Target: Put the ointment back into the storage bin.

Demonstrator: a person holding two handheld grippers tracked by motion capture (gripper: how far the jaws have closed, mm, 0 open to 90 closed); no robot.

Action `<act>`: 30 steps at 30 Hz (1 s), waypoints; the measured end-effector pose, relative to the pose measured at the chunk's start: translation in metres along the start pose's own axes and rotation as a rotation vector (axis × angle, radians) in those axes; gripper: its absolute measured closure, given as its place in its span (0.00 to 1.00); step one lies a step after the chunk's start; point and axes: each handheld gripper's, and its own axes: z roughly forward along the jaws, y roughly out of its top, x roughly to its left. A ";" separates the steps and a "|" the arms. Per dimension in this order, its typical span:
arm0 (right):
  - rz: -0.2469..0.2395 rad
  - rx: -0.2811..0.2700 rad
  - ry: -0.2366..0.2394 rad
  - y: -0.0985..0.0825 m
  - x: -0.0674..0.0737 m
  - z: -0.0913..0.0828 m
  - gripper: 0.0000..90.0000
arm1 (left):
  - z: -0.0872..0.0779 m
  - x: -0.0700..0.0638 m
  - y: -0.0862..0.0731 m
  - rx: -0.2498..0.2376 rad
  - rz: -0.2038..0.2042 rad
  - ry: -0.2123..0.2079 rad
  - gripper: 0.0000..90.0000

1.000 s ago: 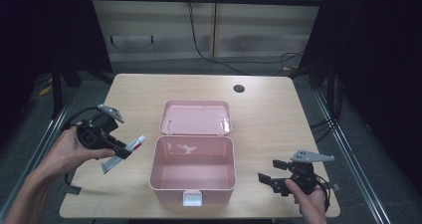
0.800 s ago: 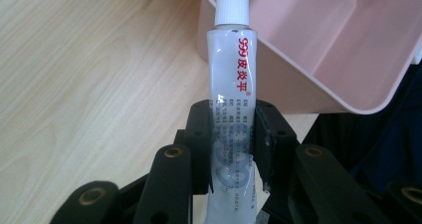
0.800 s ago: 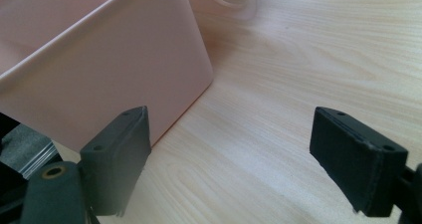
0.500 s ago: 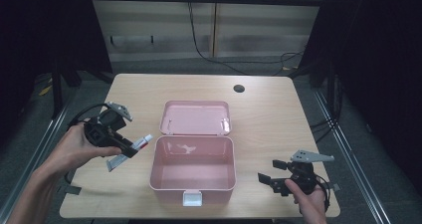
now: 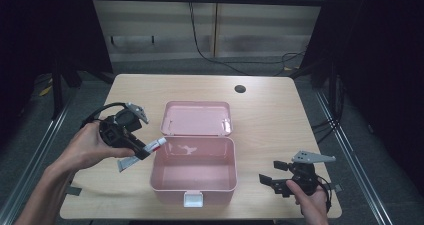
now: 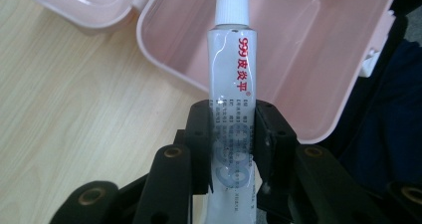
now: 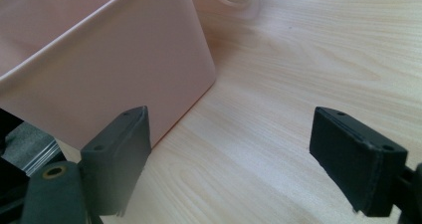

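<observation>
Two tools work over one wooden surface. At the left of the high view, the left tool is held in a hand above the surface, its jaws clamped on a white ointment tube. The tube lies slanted, its white cap toward the upper right, at the left rim of the pink box. In the left gripper view, the tube rises from the bottom centre between the two black pads, which press on its lower body; red characters run along its upper part, and the cap sits at the top centre, over the open box.

At the centre of the high view, the box stands open, its lid folded back flat on the surface behind it and a white latch on its near wall.

At the lower right, the right tool rests low near the surface edge, jaws spread wide with nothing between them. In the right gripper view, the right tool shows bare wood between its jaws, with the box wall at upper left.
</observation>
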 end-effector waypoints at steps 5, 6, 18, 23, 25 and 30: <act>-0.002 0.000 0.001 0.000 0.000 0.000 0.18 | 0.003 -0.011 0.011 -0.010 0.023 -0.017 0.79; 0.000 0.001 0.001 0.000 0.000 0.000 0.18 | 0.005 -0.013 0.014 0.001 0.031 -0.018 0.79; 0.001 0.009 0.002 0.000 0.001 0.000 0.18 | 0.013 -0.027 0.037 -0.003 0.075 -0.034 0.79; 0.002 0.009 0.005 0.000 0.001 0.000 0.18 | 0.020 -0.035 0.048 0.002 0.082 -0.038 0.79; 0.000 0.007 0.005 0.000 0.000 0.000 0.18 | 0.021 -0.035 0.050 0.016 0.094 -0.041 0.79; -0.003 0.006 0.008 0.000 0.000 0.000 0.18 | 0.030 -0.040 0.056 0.033 0.110 -0.031 0.79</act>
